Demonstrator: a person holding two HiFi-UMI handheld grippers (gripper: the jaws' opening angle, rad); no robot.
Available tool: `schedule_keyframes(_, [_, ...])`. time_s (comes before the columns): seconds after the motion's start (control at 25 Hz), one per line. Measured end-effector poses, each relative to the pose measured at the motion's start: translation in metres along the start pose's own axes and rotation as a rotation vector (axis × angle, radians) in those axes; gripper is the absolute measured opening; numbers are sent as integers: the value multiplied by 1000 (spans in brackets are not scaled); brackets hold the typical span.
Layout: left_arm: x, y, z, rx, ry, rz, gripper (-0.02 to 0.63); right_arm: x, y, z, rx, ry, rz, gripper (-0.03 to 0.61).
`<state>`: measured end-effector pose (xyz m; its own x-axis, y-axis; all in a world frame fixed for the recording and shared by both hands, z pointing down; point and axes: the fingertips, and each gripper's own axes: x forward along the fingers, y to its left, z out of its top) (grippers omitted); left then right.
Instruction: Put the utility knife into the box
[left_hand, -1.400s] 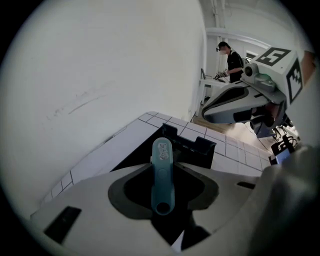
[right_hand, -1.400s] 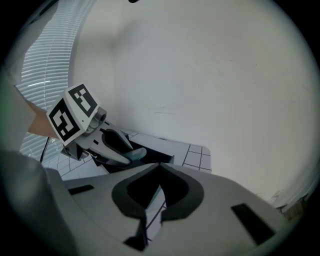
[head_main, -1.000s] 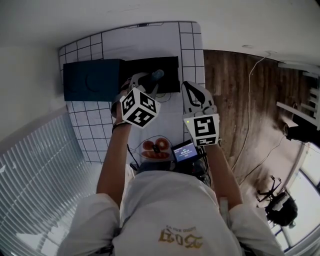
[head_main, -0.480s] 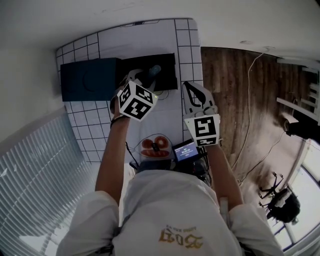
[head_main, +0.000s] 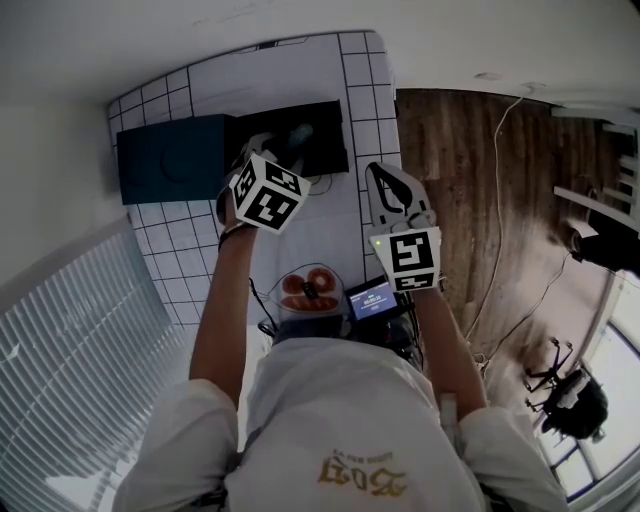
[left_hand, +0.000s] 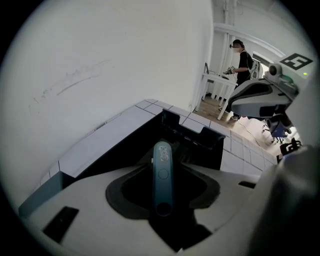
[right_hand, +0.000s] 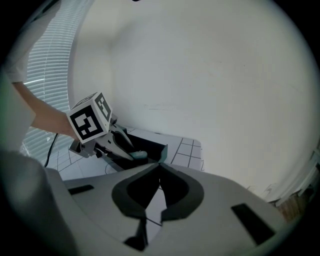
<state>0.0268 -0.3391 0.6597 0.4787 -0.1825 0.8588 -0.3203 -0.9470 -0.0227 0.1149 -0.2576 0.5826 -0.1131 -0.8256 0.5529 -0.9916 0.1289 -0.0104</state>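
My left tongs (left_hand: 163, 167) have just been easing apart, the teal utility knife (left_hand: 162, 180) apparently loose between them and aimed toward 12 o'clock over the open black box (left_hand: 202, 145), ready to drop in. My right tongs (right_hand: 159, 167), together and empty, hang clear at the box's 4 o'clock.

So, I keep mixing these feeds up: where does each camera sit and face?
Head view: on the person's head, steeply down at table, box; forearms, left tool, right tool show.
Left gripper view: on left tool, along its jaws, just been opening, utility knife between them, into box; right tool shows.
Right gripper view: on right tool, along shut jaws toward wall; left tool shows.
Shared: all three show the box and utility knife.
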Motion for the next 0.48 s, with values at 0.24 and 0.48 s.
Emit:
schedule_keyframes(0.24, [-16, 2, 8, -43, -102, 49, 190, -9, 1, 4, -10, -17, 4, 8])
schedule_keyframes(0.48, [-69, 18, 40, -102, -323, 159, 21, -23, 1, 10, -11, -36, 7, 7])
